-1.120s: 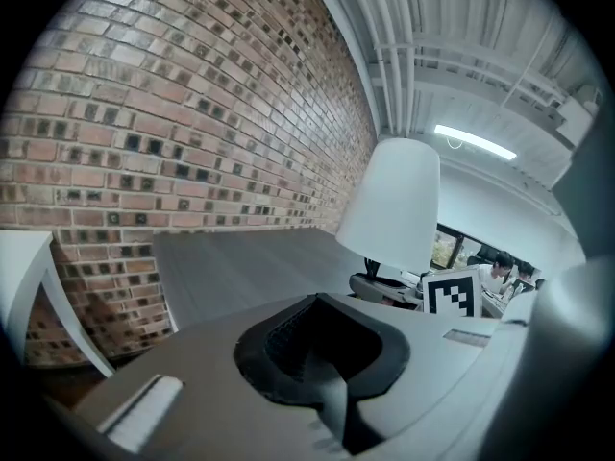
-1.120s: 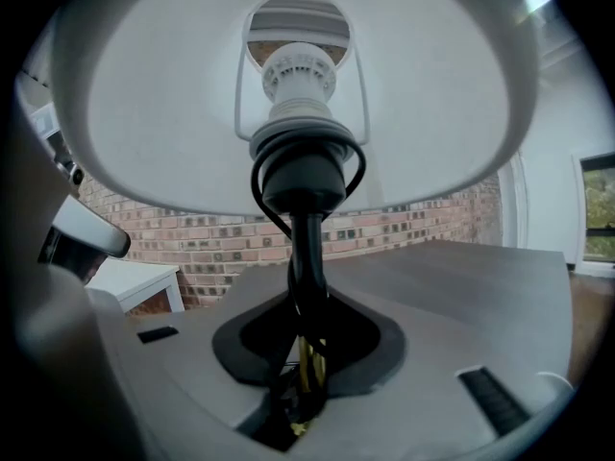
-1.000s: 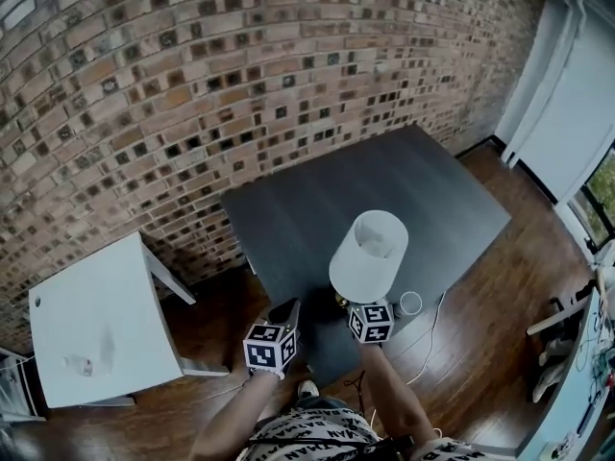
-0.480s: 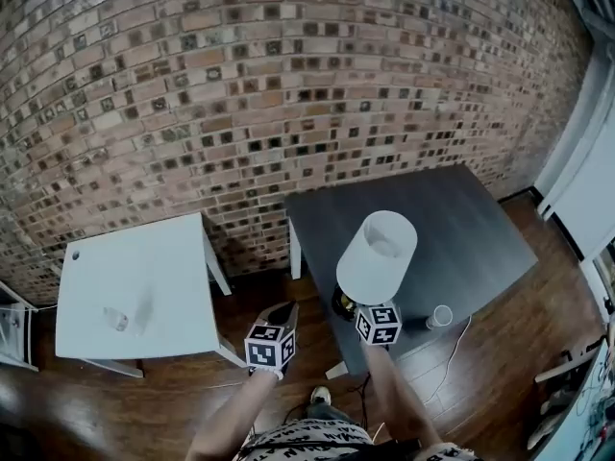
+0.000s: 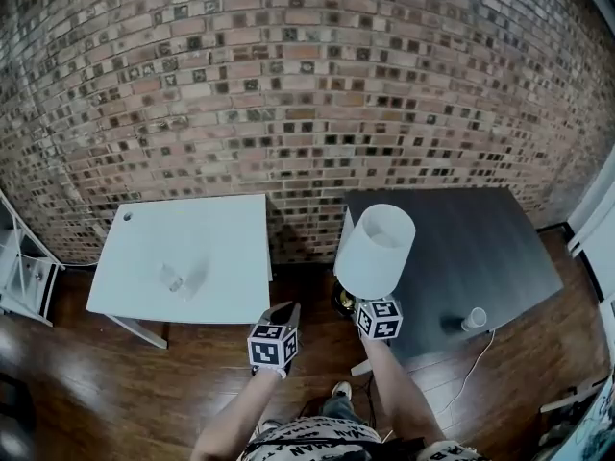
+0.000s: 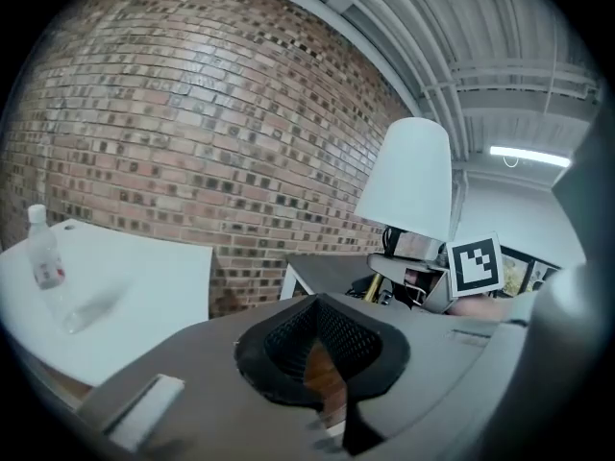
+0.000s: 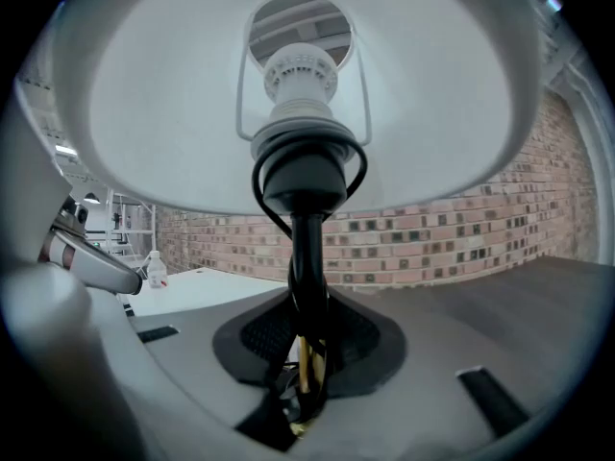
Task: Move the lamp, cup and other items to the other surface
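The R gripper [image 7: 306,353] is closed tight on the thin stem [image 7: 307,257] of the lamp [image 5: 375,250], low down, w/ a black wire looped round the stem. The big white shade sits way above the jaws, so the lamp is top-heavy. The L gripper [image 6: 322,353] has nothing in it. Its jaws are pulled close together w/ only a thin slit, and wood floor shows thru it.

The lamp is up in the air, just off the right edge of the white table [image 5: 221,238], and it stands pretty much straight. The L gripper hangs near that table's front right corner, apart from the lamp. A clear bottle [image 5: 171,279] lies on the white table, near the middle-left. Right of the white table, past a small gap, is a dark table [image 5: 461,248]. The cup [image 5: 472,319] sits on its near edge, well away from the white table. A thin white cord [image 5: 476,373] hangs from there to the floor.

The step looks like carrying the lamp over to the white table. To do it well, the person should hold the stem straight up, go slow so the shade doesn't swing, and watch that the cord doesn't snag or pull tight. A good spot is the bare right part of the white table, away from the bottle and not too near the edge. The base should sit flat before the R jaws let go. The L gripper could help steady it.
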